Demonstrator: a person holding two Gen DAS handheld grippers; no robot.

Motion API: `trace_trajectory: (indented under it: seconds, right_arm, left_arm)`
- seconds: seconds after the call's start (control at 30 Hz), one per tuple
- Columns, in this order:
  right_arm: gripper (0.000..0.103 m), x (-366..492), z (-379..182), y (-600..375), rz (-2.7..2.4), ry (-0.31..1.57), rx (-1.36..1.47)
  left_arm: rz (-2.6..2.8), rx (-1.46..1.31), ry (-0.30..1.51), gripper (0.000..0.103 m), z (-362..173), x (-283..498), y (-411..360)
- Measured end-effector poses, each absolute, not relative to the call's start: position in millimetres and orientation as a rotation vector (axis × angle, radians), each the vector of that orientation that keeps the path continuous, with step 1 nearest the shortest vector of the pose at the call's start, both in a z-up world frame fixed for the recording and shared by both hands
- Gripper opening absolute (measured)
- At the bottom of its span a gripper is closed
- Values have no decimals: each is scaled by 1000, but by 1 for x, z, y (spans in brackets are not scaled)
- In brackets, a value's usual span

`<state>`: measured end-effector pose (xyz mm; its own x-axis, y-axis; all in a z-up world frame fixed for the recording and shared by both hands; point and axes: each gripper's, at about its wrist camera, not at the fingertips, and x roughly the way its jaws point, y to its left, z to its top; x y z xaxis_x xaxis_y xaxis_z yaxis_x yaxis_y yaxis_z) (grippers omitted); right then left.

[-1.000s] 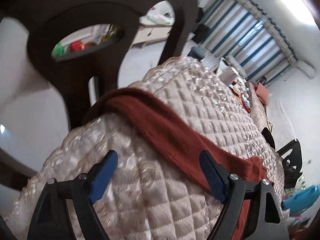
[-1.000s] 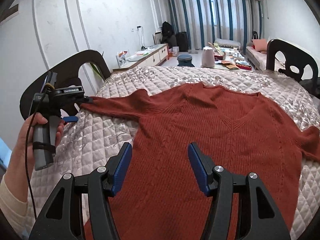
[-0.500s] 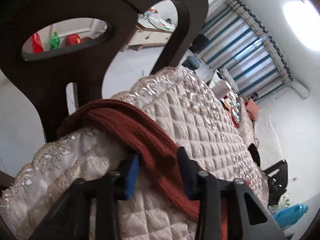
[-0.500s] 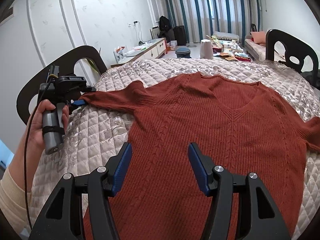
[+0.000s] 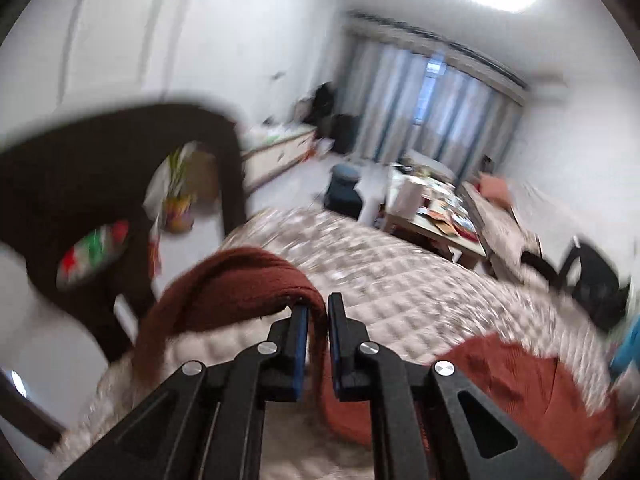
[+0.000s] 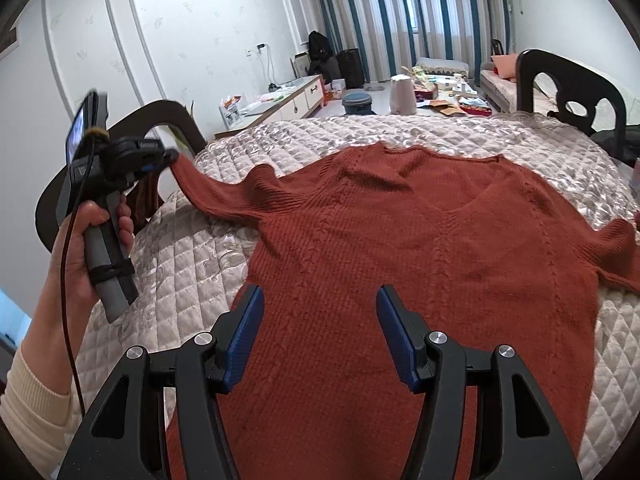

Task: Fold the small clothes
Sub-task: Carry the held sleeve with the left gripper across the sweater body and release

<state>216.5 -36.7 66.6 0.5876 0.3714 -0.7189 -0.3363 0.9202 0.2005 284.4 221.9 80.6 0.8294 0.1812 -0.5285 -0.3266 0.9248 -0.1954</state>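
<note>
A rust-red knit sweater [image 6: 420,248] lies flat, front up, on a round table under a quilted beige cover [image 6: 180,264]. Its left sleeve [image 6: 216,192] is lifted off the cover at the table's left edge. My left gripper [image 5: 318,312] is shut on that sleeve [image 5: 240,280], whose cuff end droops over the left side. In the right wrist view the left gripper [image 6: 170,156] is held up in a hand [image 6: 80,248]. My right gripper [image 6: 320,320] hovers open over the sweater's lower body, with nothing between its blue pads.
A dark wooden chair [image 6: 168,118] stands behind the left edge of the table, close to the raised sleeve. Another dark chair [image 6: 568,88] stands at the far right. A low table with clutter [image 6: 440,96] and a white cabinet [image 6: 280,100] lie beyond.
The left gripper has shut on the sleeve and lifted it up off the cover, swinging to face the room. The right gripper has stayed in place, open.
</note>
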Motion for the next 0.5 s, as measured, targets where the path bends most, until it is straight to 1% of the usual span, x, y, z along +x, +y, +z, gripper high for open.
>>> trace_trajectory:
  seconds: [0.13, 0.27, 0.43, 0.5]
  right_arm:
    - [59, 214, 69, -53, 383, 840, 68]
    - [59, 216, 61, -75, 326, 866, 93]
    - [59, 215, 56, -106, 267, 887, 140]
    - [59, 215, 54, -120, 231, 889, 153]
  left_arm:
    - [174, 22, 477, 11, 97, 287, 145]
    - [92, 283, 450, 12, 96, 285, 72]
    - [-67, 534, 486, 12, 75, 279, -7]
    - [-102, 658, 451, 12, 63, 267, -36]
